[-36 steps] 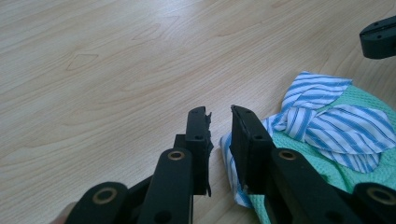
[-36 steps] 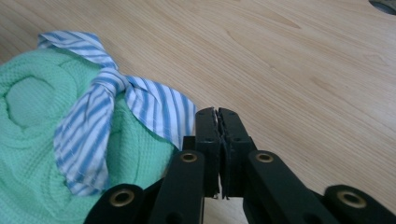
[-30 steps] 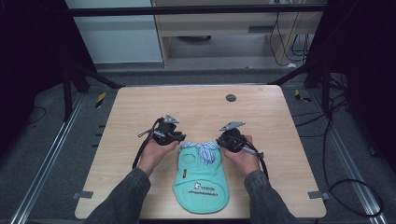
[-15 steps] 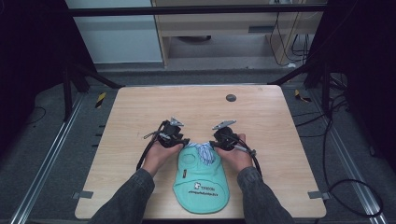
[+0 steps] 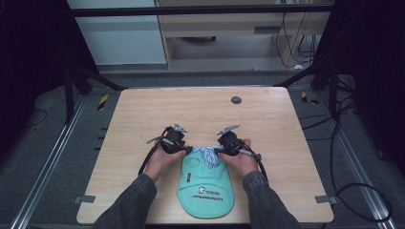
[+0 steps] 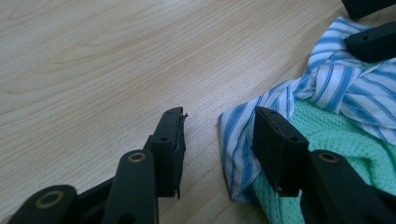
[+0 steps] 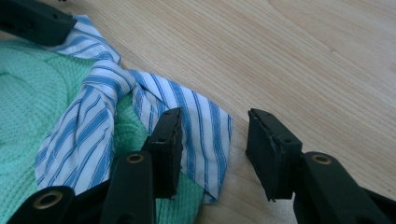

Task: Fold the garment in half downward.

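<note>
A small mint-green knitted garment [image 5: 206, 183] lies flat on the near middle of the wooden counter [image 5: 267, 119], its printed lower part toward the person and its neck end pointing away. At that far end sits a blue-and-white striped collar [image 5: 207, 153], knotted or folded at the middle with a flap spreading to each side.

The left hand-held gripper [image 5: 185, 149] is at the collar's left flap. In the left gripper view its jaws stand open: one jaw rests over the striped flap [image 6: 238, 140] and the green knit, the other stands over bare wood just beside the cloth's edge, so the edge lies in the gap between them.

The right hand-held gripper [image 5: 218, 150] mirrors this at the collar's right flap. In the right gripper view its jaws are also apart, one over the striped flap [image 7: 198, 126] and the other above bare wood, with the flap's corner reaching into the gap. Neither gripper has closed on the cloth.

The person's left hand [image 5: 161, 162] and right hand [image 5: 243, 161] hold the grippers from the near side, dark sleeves entering from the bottom of the high view. A small dark round disc [image 5: 236, 100] lies farther back on the counter, well apart from the garment.
</note>
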### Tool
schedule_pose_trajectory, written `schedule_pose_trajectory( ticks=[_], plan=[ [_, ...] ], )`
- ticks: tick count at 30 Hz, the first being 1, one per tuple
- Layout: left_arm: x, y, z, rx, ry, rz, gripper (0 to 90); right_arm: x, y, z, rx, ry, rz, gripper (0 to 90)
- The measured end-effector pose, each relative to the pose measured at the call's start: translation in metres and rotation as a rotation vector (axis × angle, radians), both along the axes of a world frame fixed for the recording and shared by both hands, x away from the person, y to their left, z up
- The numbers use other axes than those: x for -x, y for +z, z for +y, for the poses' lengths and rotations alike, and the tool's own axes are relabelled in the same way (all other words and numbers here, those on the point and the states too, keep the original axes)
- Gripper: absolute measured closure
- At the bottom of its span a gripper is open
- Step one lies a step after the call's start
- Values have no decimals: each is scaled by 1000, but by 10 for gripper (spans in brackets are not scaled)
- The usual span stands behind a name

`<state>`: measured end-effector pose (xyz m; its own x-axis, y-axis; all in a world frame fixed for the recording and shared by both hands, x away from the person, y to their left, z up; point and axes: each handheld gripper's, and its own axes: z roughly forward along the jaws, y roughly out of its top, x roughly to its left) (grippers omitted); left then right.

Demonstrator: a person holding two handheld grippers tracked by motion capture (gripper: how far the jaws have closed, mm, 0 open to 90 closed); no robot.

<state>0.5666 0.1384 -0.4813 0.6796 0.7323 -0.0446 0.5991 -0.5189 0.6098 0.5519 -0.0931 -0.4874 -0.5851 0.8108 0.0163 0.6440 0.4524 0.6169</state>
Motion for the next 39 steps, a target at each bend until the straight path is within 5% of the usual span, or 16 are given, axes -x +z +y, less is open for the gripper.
schedule_pose_trajectory(
  ticks=[8, 13, 22, 30, 34, 39],
  plan=[
    [1, -3, -1, -6, -10, 10, 512, 0, 0, 0, -17, -9, 22, 595],
    [5, -2, -3, 3, -78, 27, 696, 2, 2, 4, -17, 21, 40, 735],
    [8, -3, -5, 6, -109, 30, 826, 6, 3, 9, 6, 45, 32, 826],
    [11, -2, -5, -11, -121, 5, 865, 7, 4, 10, 26, 61, 7, 837],
    [11, 2, -4, -23, -124, -8, 873, 8, 10, 5, -13, 55, -3, 841],
    [11, 25, -2, -2, -131, -61, 873, 12, 29, 0, -30, 80, -56, 840]
  ],
)
